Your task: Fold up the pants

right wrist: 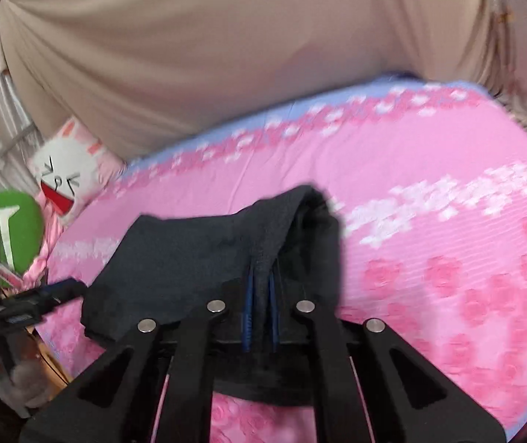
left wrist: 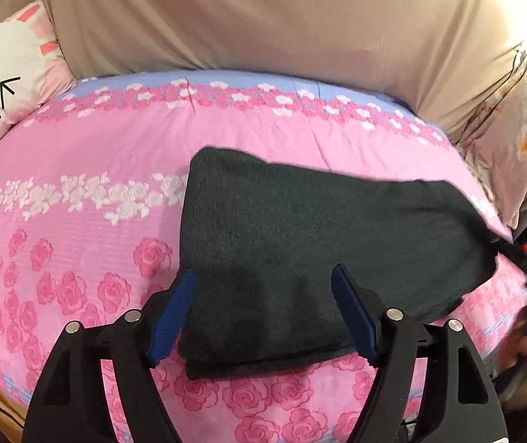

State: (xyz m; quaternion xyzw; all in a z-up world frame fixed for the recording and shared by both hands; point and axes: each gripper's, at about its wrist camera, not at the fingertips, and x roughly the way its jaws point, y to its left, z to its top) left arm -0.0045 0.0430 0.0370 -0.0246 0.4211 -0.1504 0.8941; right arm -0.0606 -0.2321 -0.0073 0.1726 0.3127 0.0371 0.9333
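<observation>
L wrist view, L to R: white cartoon-rabbit pillow w/ pink ears [left wrist: 8, 70] at far left edge, propped where the beige fabric backdrop [left wrist: 263, 18] meets the bed. Pink rose-print bedsheet w/ lilac border strip [left wrist: 78, 184] fills most of the view. Dark grey knit pants, folded into a thick multi-layer stack [left wrist: 300, 243], lie flat on the sheet centre-right, near edge toward the cam, layered edges visible at the bottom. Left gripper [left wrist: 265, 288], black frame w/ blue pads, hovers just above the near part of the stack, fingers wide apart, nothing pinched; cloth shows between them but pads aren't pressing it. At the stack's right corner, part of the other black tool reaches the fabric; blurred. Pale floral-print bedding [left wrist: 522, 129] bunched at far right. R wrist view, L to R: green cushion w/ white mark [right wrist: 16, 229] and the rabbit pillow sit at left edge, the black left tool below them w/ a hand on it, blurred. Right gripper [right wrist: 261, 288] centre: blue pads together, clamped on a pinch of the pants' corner, fabric tented up into a ridge above the pads while the rest of the stack stays on the sheet. Sheet open to the right.
</observation>
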